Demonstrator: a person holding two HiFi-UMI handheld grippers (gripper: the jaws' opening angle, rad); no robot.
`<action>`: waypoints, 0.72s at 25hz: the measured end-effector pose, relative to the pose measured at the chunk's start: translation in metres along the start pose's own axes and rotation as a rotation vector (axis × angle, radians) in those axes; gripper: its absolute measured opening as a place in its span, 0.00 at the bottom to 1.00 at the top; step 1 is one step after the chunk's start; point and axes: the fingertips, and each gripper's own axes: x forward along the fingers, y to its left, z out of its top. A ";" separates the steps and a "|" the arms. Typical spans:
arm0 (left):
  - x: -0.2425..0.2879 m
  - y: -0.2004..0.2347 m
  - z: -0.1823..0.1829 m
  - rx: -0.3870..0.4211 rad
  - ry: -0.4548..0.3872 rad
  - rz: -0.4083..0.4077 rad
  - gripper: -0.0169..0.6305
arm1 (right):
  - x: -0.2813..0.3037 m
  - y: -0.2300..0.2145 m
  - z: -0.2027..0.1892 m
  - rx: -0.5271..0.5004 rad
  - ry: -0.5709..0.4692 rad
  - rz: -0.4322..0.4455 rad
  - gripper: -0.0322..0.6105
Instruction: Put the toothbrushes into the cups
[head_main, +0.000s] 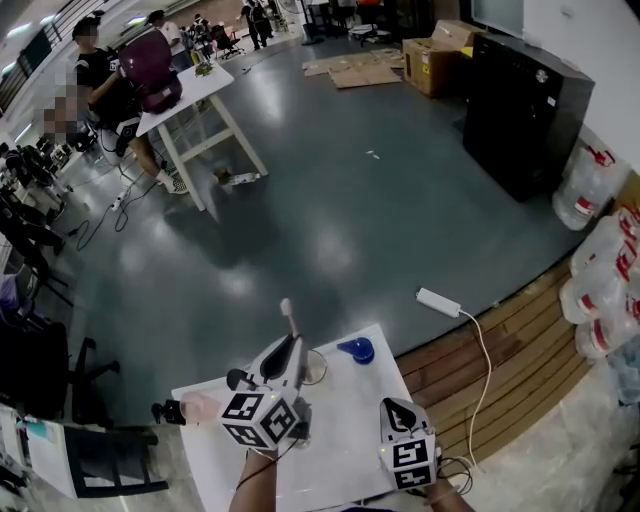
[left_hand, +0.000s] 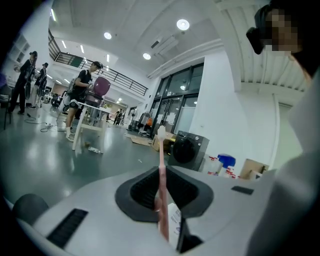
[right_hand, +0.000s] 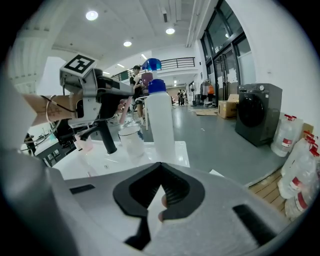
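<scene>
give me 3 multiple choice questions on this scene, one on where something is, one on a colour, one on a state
1. Where does the white bottle with the blue cap stand?
A. on the white table
B. on the floor
C. on a chair

2. What colour is the toothbrush handle?
A. pink
B. green
C. black

3. How is the left gripper?
A. open and empty
B. shut on the toothbrush
C. shut on a cup

Answers:
1 A: the white bottle with the blue cap stands upright on the white table.
2 A: the toothbrush has a pink handle rising to a pale head.
3 B: in the left gripper view, the left gripper has its jaws pressed on the handle.
</scene>
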 end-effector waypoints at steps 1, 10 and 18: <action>0.001 0.001 -0.002 0.000 0.003 0.004 0.09 | 0.000 0.000 -0.001 0.002 0.002 -0.002 0.05; 0.011 0.008 -0.018 0.024 0.036 0.021 0.09 | 0.004 -0.006 -0.011 0.014 0.027 -0.012 0.05; 0.019 0.012 -0.035 0.033 0.066 0.026 0.09 | 0.009 -0.012 -0.016 0.021 0.041 -0.020 0.05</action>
